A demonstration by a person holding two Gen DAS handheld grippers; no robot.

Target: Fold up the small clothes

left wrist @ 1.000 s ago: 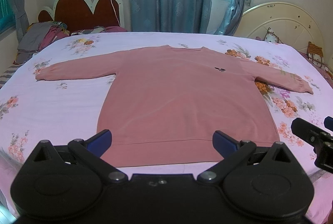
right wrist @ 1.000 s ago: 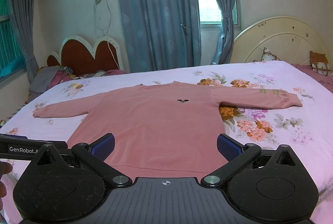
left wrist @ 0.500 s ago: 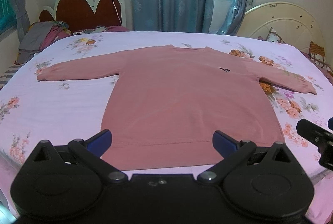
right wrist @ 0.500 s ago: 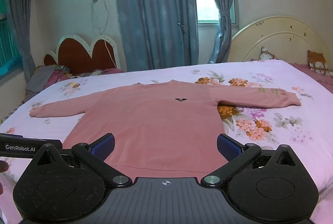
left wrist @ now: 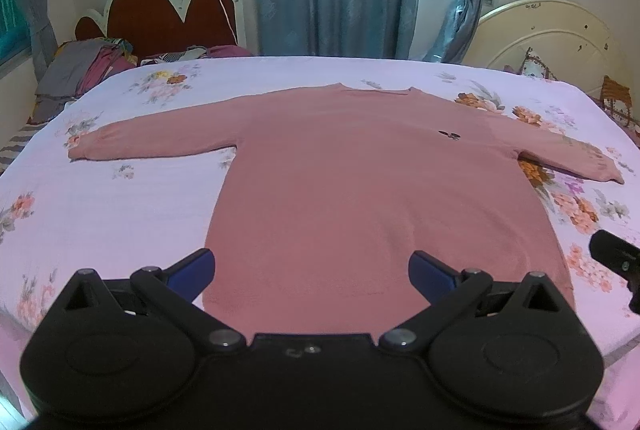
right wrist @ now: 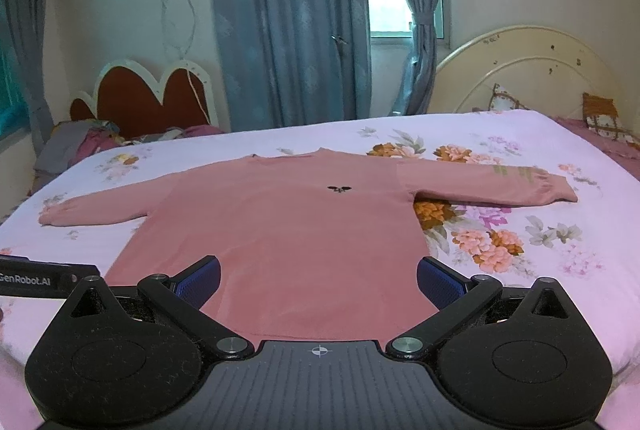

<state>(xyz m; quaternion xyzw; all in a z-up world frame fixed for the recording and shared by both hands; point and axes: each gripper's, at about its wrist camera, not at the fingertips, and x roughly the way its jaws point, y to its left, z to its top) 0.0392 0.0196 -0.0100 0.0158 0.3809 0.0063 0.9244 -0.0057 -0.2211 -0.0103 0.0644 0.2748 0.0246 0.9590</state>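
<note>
Pink sweater (left wrist: 372, 198) flat on floral bedsheet (left wrist: 120, 214) (blue curtains (right wrist: 288, 18) behind).

We see our left gripper (left wrist: 311, 272) as matte black plastic: two rounded lobes with raised triangular ribs, linkage bars pinned by silver screws, and blue pads on the fingers (left wrist: 191, 273). Our right gripper (right wrist: 318, 282) has the same black lobes and blue, finely textured fingertips (right wrist: 440, 284), but a grey ribbed centre plate carrying a small white crosshair mark. At the left edge of the right wrist view, a black bar reads "GenRobot.AI" in white letters.
</note>
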